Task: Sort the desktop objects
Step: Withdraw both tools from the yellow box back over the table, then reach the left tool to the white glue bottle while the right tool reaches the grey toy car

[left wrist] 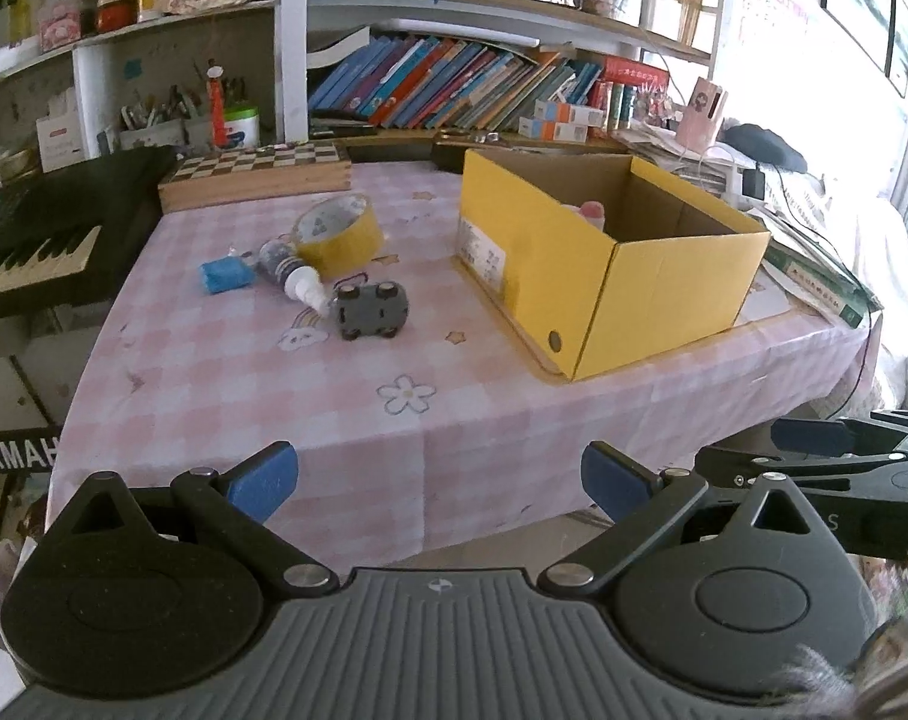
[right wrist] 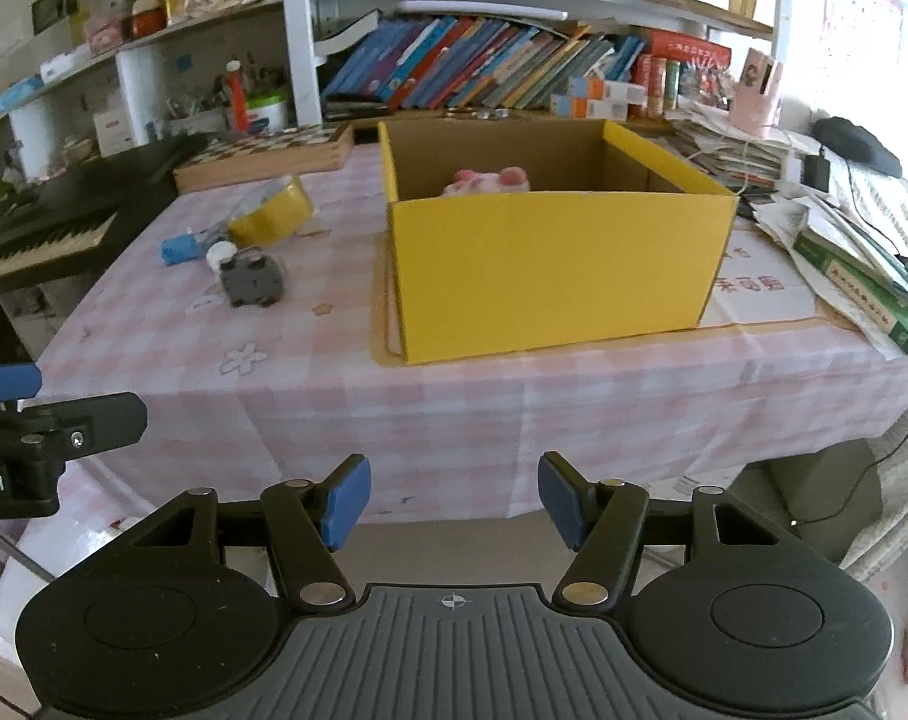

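Tablecloth [left wrist: 346, 420] bare between edge and yellow box [right wrist: 550, 276]; claws seemingly clear.

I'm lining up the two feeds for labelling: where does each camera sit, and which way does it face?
Left wrist: on the left gripper, before the table's near edge, facing the toy car, tape roll and yellow box; its open fingers show, the right gripper at the right edge.
Right wrist: on the right gripper, facing the yellow box head-on; open fingers show, left gripper at left.
Shared: box, car, tape, checked tablecloth.
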`<action>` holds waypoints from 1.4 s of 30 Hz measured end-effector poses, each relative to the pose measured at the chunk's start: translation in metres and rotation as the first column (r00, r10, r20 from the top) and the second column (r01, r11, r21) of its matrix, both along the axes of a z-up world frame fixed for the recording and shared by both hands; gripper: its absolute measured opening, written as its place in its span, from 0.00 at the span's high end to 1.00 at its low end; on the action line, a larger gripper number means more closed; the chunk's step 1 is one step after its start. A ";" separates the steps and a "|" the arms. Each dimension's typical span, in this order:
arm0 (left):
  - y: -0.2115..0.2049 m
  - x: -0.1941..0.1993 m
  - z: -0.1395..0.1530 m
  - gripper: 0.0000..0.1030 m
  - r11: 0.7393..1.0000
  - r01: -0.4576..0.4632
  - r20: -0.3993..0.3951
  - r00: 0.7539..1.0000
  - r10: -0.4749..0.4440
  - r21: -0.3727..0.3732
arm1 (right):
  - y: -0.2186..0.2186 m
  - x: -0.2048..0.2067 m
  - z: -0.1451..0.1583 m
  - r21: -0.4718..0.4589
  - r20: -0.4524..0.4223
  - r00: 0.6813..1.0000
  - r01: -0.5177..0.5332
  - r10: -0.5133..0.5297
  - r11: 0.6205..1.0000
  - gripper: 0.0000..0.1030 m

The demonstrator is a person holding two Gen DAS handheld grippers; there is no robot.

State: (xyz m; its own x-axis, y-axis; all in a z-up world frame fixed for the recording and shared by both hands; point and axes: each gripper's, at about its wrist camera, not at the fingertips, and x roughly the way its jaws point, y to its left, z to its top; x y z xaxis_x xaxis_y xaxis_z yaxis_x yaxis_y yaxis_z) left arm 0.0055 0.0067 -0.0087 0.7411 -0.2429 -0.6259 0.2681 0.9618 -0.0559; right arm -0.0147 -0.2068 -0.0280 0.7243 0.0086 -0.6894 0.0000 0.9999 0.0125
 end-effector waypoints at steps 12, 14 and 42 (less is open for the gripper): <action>0.037 -0.003 0.001 0.01 0.998 -0.067 0.011 0.998 0.067 -0.009 | 0.043 0.005 0.002 -0.013 -0.001 0.994 -0.112 0.112 0.994 0.39; 0.043 -0.003 0.002 0.01 0.997 -0.079 0.017 0.997 0.079 -0.010 | 0.050 0.007 0.003 -0.014 0.002 0.992 -0.128 0.128 0.992 0.39; 0.083 0.024 0.006 0.01 0.975 -0.219 0.038 0.975 0.220 -0.029 | 0.101 0.059 0.005 -0.041 0.024 0.951 -0.308 0.309 0.951 0.39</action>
State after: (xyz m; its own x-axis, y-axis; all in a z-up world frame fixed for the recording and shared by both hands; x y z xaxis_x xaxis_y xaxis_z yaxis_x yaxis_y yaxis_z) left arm 0.0300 0.0898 -0.0025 0.8030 -0.0860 -0.5898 0.0528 0.9959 -0.0733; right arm 0.0440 -0.1058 -0.0225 0.7106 0.2102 -0.6714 -0.3081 0.9509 -0.0284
